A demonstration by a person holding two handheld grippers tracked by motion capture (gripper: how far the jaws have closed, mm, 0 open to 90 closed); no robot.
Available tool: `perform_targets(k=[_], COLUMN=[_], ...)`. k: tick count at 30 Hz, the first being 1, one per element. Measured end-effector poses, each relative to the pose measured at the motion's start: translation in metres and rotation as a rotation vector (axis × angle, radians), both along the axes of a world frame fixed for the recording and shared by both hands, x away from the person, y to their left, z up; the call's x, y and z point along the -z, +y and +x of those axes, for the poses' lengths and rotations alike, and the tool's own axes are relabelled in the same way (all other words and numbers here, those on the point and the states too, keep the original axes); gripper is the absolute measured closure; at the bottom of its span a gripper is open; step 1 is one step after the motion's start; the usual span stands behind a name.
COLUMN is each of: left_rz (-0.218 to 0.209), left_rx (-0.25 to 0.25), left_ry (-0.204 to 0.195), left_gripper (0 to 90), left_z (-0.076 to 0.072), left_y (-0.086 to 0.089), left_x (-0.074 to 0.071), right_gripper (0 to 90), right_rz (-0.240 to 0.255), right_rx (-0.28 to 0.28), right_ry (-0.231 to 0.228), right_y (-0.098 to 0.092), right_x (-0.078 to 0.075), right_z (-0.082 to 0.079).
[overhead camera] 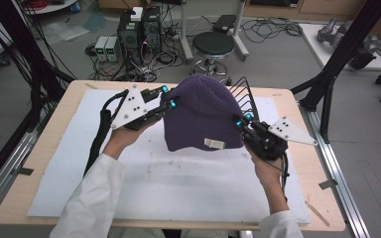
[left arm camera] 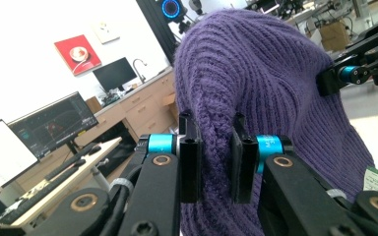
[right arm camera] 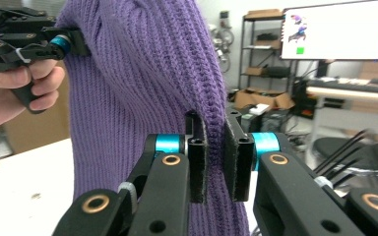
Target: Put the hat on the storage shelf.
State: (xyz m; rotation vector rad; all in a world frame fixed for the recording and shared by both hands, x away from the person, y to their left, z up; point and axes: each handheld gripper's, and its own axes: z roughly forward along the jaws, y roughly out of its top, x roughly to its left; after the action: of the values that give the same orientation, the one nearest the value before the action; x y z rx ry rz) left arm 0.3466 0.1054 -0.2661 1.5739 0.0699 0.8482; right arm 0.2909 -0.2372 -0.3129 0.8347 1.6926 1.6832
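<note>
The purple ribbed knit hat (overhead camera: 202,116) is hanging above the middle of the table (overhead camera: 287,101), lifted clear of the white foam mat (overhead camera: 178,183). The left gripper (overhead camera: 167,101) is clenching a fold at the hat's left side; the right gripper (overhead camera: 242,121) is clenching its right edge. A white tag (overhead camera: 214,144) is showing near the hem. The left gripper view is showing monitors (left arm camera: 54,125); the high view is showing a black stool (overhead camera: 213,47) beyond the far edge.

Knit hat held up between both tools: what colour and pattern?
Purple ribbed knit hat, plain colour with a small white tag near the hem. Left gripper view shows the ribbing best.
</note>
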Motion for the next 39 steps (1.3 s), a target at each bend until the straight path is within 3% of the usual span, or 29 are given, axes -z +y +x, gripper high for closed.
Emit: perform_targets(k=[6, 12, 18, 26, 32, 36, 39], left_rz=[0.012, 0.043, 0.026, 0.034, 0.022, 0.025, 0.03], left_rx=[0.009, -0.02, -0.026, -0.031, -0.041, -0.056, -0.056], left_ry=[0.015, -0.015, -0.011, -0.043, -0.05, -0.057, -0.058], left_gripper=[78.4, 77.9, 77.7, 77.2, 76.8, 75.8, 75.8], left_z=[0.022, 0.037, 0.049, 0.055, 0.058, 0.06, 0.061], left_y=[-0.019, -0.037, -0.056, -0.087, -0.108, -0.117, -0.12], left_x=[-0.027, -0.055, -0.073, -0.087, -0.098, -0.097, -0.095], right_gripper=[82.1, 82.2, 82.1, 82.1, 82.0, 80.2, 80.5], right_rz=[-0.003, -0.024, -0.025, -0.02, 0.013, 0.022, 0.002], right_rx=[0.047, 0.101, 0.175, 0.256, 0.311, 0.355, 0.39], right_ry=[-0.019, -0.059, -0.105, -0.134, -0.151, -0.163, -0.166], right_y=[-0.015, -0.023, -0.033, -0.058, -0.07, -0.075, -0.077], right_x=[-0.028, -0.049, -0.064, -0.084, -0.087, -0.088, -0.089], right_z=[0.01, 0.018, 0.029, 0.038, 0.043, 0.044, 0.047])
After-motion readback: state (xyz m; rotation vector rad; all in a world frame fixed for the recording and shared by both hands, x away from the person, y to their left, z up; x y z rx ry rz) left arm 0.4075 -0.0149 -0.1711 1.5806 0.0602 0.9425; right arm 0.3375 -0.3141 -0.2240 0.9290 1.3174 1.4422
